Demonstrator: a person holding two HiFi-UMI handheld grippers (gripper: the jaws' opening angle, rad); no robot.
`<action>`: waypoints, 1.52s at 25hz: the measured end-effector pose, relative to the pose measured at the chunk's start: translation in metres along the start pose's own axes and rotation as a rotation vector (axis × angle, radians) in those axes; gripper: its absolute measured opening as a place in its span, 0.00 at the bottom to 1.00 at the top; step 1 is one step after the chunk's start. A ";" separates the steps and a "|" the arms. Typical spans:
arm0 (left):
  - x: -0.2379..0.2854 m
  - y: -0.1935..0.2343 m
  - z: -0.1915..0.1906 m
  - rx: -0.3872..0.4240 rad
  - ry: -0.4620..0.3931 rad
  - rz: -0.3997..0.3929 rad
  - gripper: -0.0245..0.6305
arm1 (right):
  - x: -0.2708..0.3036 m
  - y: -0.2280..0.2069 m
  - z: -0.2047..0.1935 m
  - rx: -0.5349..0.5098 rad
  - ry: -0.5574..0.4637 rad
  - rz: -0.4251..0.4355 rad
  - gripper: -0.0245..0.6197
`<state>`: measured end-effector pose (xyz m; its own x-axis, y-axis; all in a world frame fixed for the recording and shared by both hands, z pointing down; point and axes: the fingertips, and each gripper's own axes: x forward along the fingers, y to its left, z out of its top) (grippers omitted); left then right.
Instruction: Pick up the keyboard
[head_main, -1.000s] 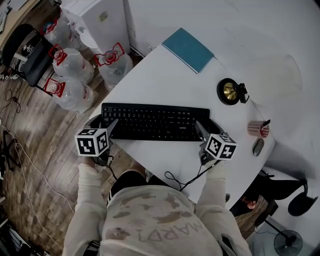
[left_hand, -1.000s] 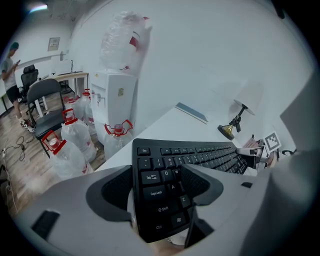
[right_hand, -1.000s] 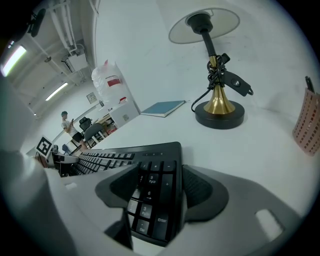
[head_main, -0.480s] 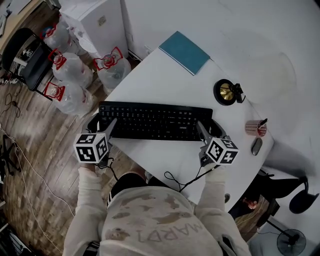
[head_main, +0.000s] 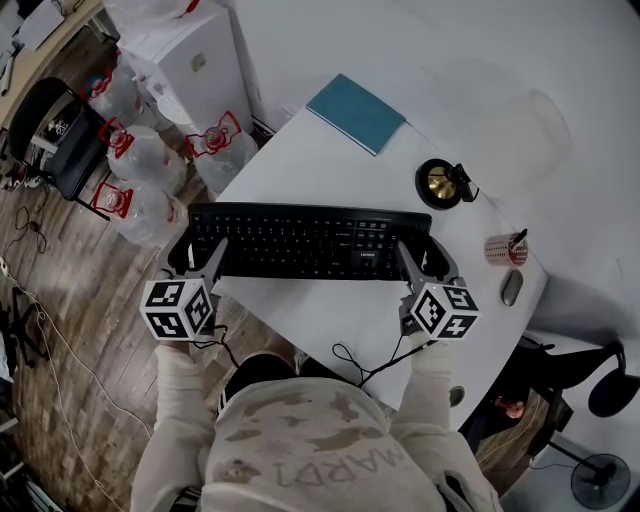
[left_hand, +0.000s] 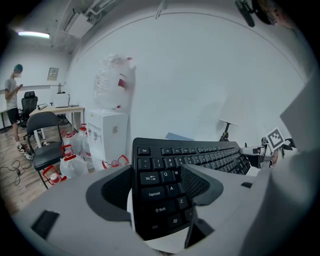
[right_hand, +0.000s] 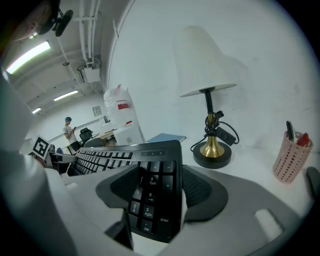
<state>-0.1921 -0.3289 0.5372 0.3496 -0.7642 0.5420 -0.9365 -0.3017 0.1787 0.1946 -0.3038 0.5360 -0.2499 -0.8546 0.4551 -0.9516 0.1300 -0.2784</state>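
A black keyboard (head_main: 305, 240) spans the near part of the white table (head_main: 300, 150), its left end out past the table's edge. My left gripper (head_main: 198, 250) is shut on that left end, and in the left gripper view the jaws of this gripper (left_hand: 157, 187) clamp the Caps Lock and Shift side of the keyboard (left_hand: 165, 200). My right gripper (head_main: 425, 255) is shut on the number-pad end. In the right gripper view this gripper (right_hand: 162, 187) squeezes the keyboard (right_hand: 150, 200) between its dark pads.
A brass-based lamp (head_main: 440, 183) stands behind the keyboard's right end, with a pink pen cup (head_main: 503, 249) and a mouse (head_main: 511, 287) further right. A teal notebook (head_main: 357, 112) lies at the back. Water jugs (head_main: 145, 160) and a black chair (head_main: 55, 125) stand on the floor at left.
Both grippers, shut on the keyboard's ends, have carried it a little to the left, so its left end now overhangs the table's edge.
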 end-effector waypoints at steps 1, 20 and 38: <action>-0.003 -0.002 0.004 0.003 -0.011 0.000 0.52 | -0.003 0.001 0.004 -0.008 -0.014 -0.002 0.48; -0.068 -0.039 0.062 0.047 -0.218 0.021 0.52 | -0.072 0.018 0.076 -0.110 -0.230 0.021 0.48; -0.123 -0.072 0.112 0.093 -0.388 0.027 0.52 | -0.131 0.031 0.132 -0.169 -0.389 0.035 0.48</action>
<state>-0.1642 -0.2770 0.3661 0.3260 -0.9256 0.1923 -0.9452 -0.3155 0.0837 0.2212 -0.2547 0.3559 -0.2270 -0.9701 0.0860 -0.9678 0.2149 -0.1308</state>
